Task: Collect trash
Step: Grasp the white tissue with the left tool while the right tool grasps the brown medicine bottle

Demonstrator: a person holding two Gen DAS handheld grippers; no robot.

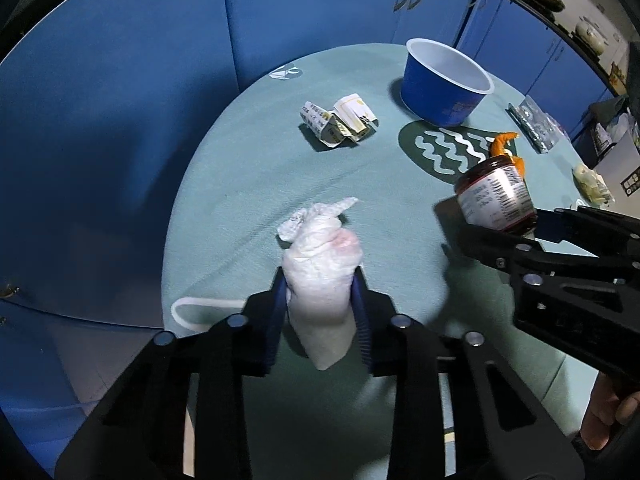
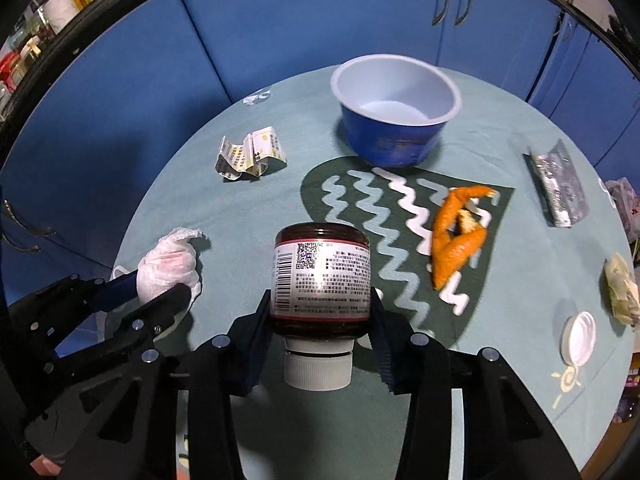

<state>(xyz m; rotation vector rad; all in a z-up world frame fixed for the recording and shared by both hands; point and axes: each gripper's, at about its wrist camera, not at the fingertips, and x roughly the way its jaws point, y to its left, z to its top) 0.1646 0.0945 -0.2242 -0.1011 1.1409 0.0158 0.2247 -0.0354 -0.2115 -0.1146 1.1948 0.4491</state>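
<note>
1. Tissue (image 1: 320, 276), white, crumpled and soft, with a faint pink stain, sits pinched between the left tongs (image 1: 320, 292); its long axis runs along the fingers, and a twisted tip points away from them over the counter (image 1: 240, 168).
2. Jar (image 2: 322, 276), dark glass, cylindrical, with a printed white label carrying a barcode, is clamped by the right tongs (image 2: 322, 308); it is inverted toward the camera, its ribbed white cap (image 2: 318, 368) nearest the lens and its base pointing away.
3. Counter cloth is pale teal and finely ribbed, with a dark green patch of white wavy lines.
4. Bowl (image 2: 394, 108), round, blue outside and white inside, stands upright at the far side.
5. Peel (image 2: 456, 232), orange and curled, lies on the wavy patch to the right of the jar.
6. Wrapper (image 2: 252, 154), crumpled printed paper, lies to the left of the bowl.
7. Foil packet (image 2: 556, 184), silver and creased, lies flat at the right edge.
8. Lid (image 2: 578, 338), a white disc, lies near the right rim.
</note>
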